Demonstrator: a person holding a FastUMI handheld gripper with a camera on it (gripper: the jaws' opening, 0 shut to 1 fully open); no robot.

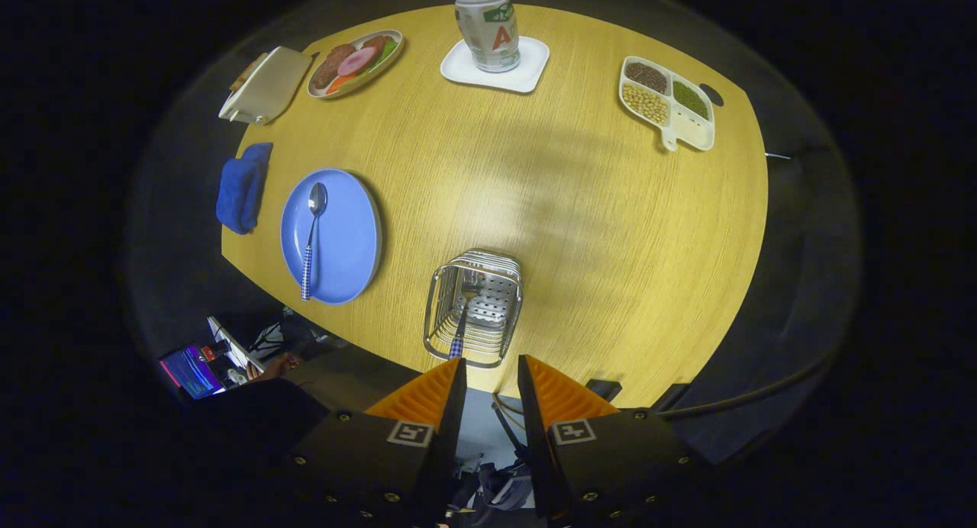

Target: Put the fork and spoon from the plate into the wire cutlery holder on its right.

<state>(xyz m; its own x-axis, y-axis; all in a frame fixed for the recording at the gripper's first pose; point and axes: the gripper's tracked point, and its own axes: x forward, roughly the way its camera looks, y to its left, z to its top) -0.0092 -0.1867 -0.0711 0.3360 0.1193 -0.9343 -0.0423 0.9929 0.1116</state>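
At lower centre, the gripper [491,379] is held empty and slightly parted above the wire cutlery holder [475,307], fork [460,326] inside; the spoon [311,238] on the plate [347,242] at left is best grasped mid-handle.

Blue plate [343,261], blue-checked spoon [311,242] handle, orange fingers [427,394], silver wire holder [475,307]

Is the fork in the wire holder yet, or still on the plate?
In: fork stands inside wire holder; only spoon lies on blue plate. Gripper open, empty.

A staged dining setup in a recording booth

A round wooden tabletop [534,207] is laid with a food plate [355,61] and a divided dish [668,101]; a lit laptop [191,370] is seen below it.
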